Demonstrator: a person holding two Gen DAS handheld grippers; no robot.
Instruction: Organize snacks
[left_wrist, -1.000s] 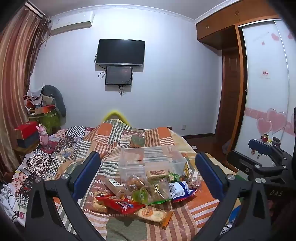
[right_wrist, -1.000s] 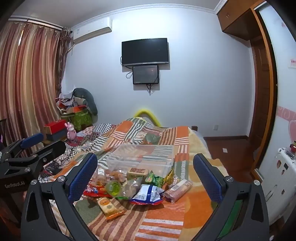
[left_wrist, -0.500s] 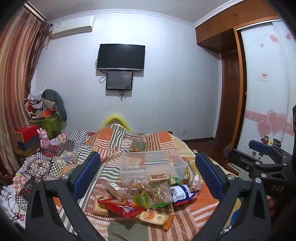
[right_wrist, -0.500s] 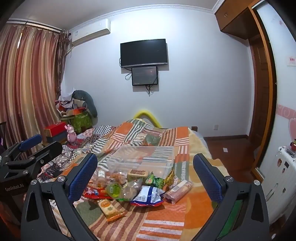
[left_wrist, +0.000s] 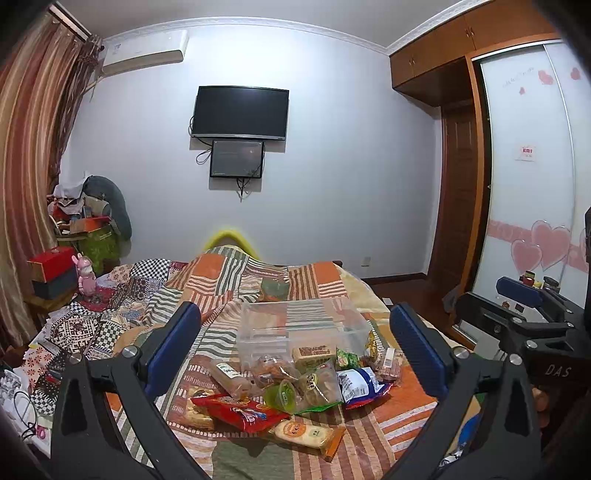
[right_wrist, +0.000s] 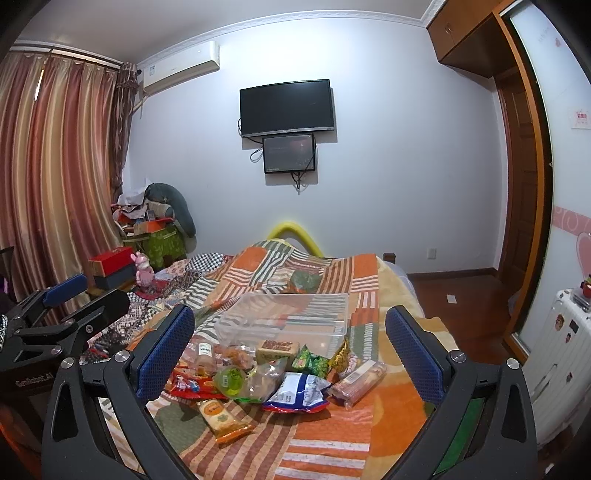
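Observation:
A heap of snacks lies on the patchwork quilt (left_wrist: 229, 288) in front of an empty clear plastic bin (left_wrist: 303, 325). In it are a red packet (left_wrist: 240, 410), an orange biscuit packet (left_wrist: 306, 435), a green jelly cup (left_wrist: 282, 395) and a blue-white bag (left_wrist: 358, 380). My left gripper (left_wrist: 293, 332) hangs open above the near side of the heap, holding nothing. The right wrist view shows the bin (right_wrist: 284, 317), the blue-white bag (right_wrist: 295, 391), the biscuit packet (right_wrist: 221, 417) and a pink wrapped stick (right_wrist: 358, 380). My right gripper (right_wrist: 289, 328) is open and empty too.
The bed drops off to a wooden floor (right_wrist: 465, 302) on the right, with a white suitcase (right_wrist: 554, 362) and a sliding wardrobe (left_wrist: 528, 184) beyond. Left of the bed stand a red box (right_wrist: 110, 262), a pink toy (right_wrist: 144, 271) and piled clutter (left_wrist: 88, 221).
The room has slid slightly down in both views, so both cameras have tipped up or risen a little. Both grippers stay open and the snacks have not moved.

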